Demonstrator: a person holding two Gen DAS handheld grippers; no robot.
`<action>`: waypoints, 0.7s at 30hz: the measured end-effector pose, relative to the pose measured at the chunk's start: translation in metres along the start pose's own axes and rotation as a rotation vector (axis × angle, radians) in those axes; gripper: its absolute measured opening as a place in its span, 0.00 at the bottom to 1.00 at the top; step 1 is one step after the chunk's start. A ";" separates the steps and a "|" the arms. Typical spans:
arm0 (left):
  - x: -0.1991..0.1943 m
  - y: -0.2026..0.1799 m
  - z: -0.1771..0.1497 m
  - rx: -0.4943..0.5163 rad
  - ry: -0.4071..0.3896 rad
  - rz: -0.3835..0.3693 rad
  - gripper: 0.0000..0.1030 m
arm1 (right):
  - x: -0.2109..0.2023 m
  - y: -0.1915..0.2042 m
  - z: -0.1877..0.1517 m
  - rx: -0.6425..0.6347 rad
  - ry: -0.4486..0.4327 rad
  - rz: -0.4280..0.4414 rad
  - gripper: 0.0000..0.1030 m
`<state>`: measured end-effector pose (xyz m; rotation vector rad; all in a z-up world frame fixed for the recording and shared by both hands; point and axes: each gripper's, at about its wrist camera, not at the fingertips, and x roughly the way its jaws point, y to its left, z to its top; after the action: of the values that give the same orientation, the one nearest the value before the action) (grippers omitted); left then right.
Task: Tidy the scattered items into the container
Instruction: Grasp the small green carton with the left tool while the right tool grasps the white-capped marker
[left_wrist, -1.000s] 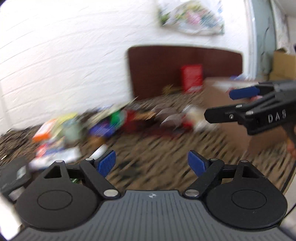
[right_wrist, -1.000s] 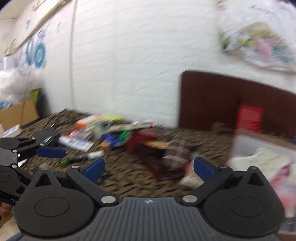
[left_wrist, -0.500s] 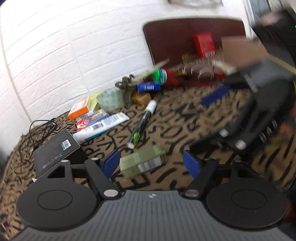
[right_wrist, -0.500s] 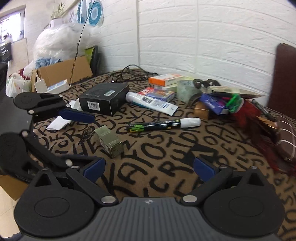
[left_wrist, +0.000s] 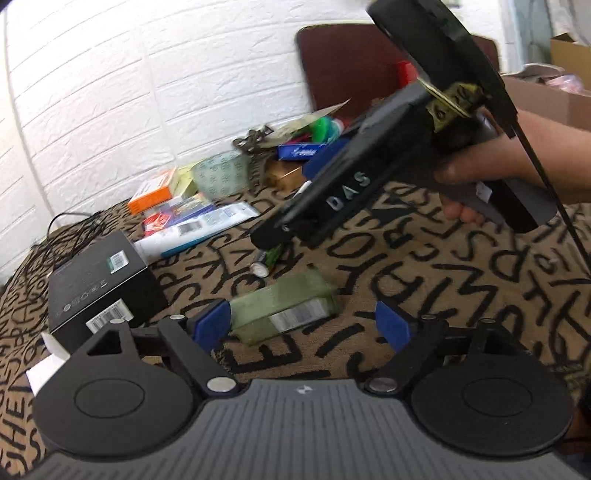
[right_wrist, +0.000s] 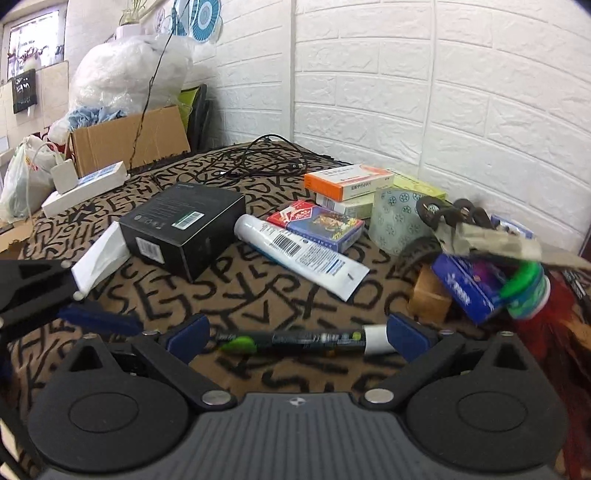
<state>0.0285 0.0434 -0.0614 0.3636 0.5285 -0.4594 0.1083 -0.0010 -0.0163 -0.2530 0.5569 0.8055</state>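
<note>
Both tongs are spread apart and hold nothing: the left gripper straddles a small green box just beside the black box, and the right gripper frames a marker lying crosswise. The marker may roll off the pads if pinched near its end, and the two tools work close enough to collide. The cardboard container sits well apart from the black box.
</note>
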 end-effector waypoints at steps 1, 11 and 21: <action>0.003 0.000 0.000 -0.013 0.002 0.017 0.89 | 0.002 -0.001 0.001 -0.002 0.004 -0.004 1.00; 0.040 0.030 0.020 -0.221 0.050 0.269 0.91 | -0.012 -0.026 -0.011 0.101 -0.008 -0.056 1.00; 0.005 0.037 0.009 -0.261 0.036 0.338 0.91 | 0.017 -0.020 0.004 0.050 -0.005 -0.048 1.00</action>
<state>0.0542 0.0688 -0.0490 0.2042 0.5426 -0.0553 0.1342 -0.0030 -0.0222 -0.2178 0.5633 0.7444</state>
